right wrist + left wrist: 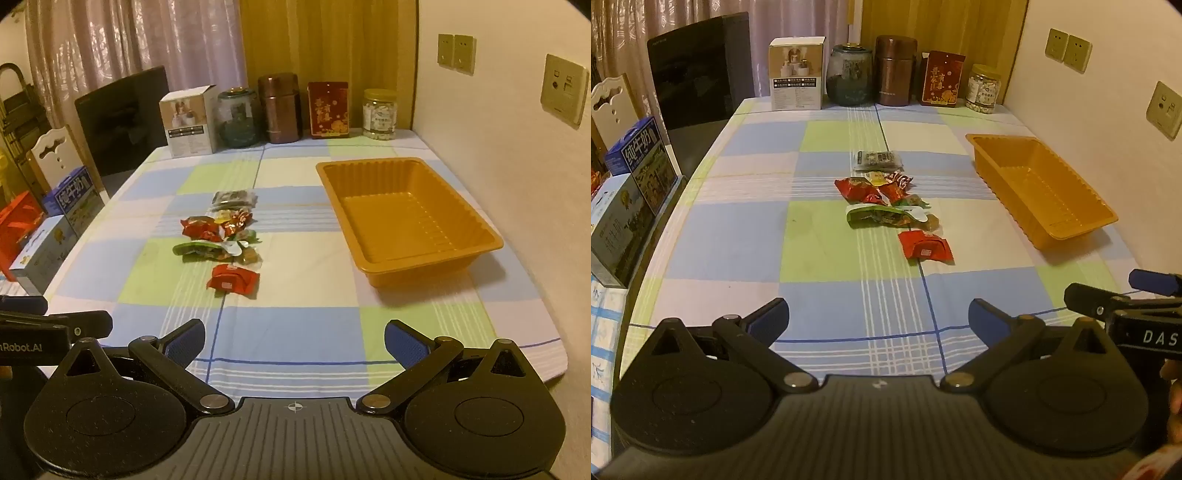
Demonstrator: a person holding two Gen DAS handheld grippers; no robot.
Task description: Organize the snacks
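Checked cloth covers the table, jars and boxes lined along its far edge. Snack packets lie in a loose line down the middle; orange tray sits bare by the right edge, well apart from them. Left gripper and right gripper both hover over the near edge, jaws spread wide, nothing between them. Likely first pick: red packet, nearest and lying clear of the pile. Best approached low, pinching across its short side.
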